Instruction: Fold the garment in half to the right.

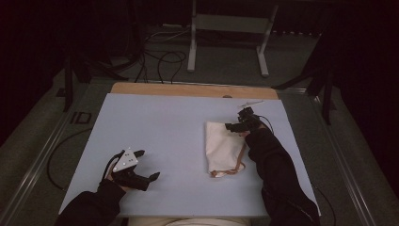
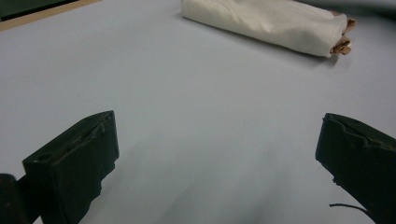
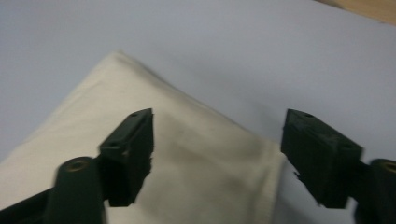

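My right gripper [image 3: 217, 158] has its 2 fingers [image 3: 128, 156] spread wide with nothing pinched between them; in the right gripper view they hang over the far end of the folded cream cloth bag [image 3: 154, 154], one finger above the fabric, the other out past its edge over bare tabletop [image 3: 210, 46]. From above, that right gripper [image 1: 240, 123] sits at the bag's far right corner, right beside it, though I cannot tell whether a fingertip brushes the cloth. The bag [image 1: 223, 148] lies right of the middle of the tabletop [image 1: 155, 122] with its long axis running away from me, and its brown drawstring [image 1: 229, 170] spills out at the near end. My left gripper [image 1: 143, 165] is well apart from all this, low at the near left, its fingers [image 2: 74, 163] also standing wide on nothing; in the left gripper view the bag [image 2: 266, 21] is far off, up and to the right. So the right hand is the nearer by a lot. I judge that any fresh hold on the bag falls to it: the cloth is under and just inboard of those fingers, so a small shift toward the bag's middle would set both over fabric.
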`<state>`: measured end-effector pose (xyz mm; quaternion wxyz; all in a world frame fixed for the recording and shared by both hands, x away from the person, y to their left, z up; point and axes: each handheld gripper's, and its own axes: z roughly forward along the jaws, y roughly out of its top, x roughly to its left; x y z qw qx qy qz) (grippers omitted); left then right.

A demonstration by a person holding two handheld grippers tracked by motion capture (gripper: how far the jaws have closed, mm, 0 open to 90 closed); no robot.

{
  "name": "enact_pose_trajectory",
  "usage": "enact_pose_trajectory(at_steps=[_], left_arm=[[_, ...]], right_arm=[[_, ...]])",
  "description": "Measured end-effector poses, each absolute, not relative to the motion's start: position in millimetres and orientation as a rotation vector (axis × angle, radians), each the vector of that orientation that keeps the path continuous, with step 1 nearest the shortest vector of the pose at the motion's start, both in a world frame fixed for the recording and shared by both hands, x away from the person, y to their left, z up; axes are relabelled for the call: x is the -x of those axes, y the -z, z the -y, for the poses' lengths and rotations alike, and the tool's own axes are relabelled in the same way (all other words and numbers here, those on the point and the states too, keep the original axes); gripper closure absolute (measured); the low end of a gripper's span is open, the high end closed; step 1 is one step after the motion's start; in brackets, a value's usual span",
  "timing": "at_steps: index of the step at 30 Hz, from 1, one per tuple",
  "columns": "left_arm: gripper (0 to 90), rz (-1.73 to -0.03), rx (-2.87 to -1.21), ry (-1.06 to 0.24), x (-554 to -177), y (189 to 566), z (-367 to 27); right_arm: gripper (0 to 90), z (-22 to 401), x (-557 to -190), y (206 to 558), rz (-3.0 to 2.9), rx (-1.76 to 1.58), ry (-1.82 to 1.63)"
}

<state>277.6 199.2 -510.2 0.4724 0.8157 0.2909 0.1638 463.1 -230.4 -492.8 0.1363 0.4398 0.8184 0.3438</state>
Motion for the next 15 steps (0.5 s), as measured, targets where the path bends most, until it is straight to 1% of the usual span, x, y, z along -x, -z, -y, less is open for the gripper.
enact_pose_trajectory(at_steps=[6, 15], left_arm=[[0.4, -0.711, -1.998, -0.401, -277.5, 509.9, -199.1], [0.4, -0.711, -2.003, -0.392, -277.9, 510.3, -198.6]], right_arm=[[13.5, 225.8, -459.1, 491.2, -2.379, -1.274, -1.043], [10.6, 221.8, -452.8, 487.6, -2.447, -1.254, -1.119]])
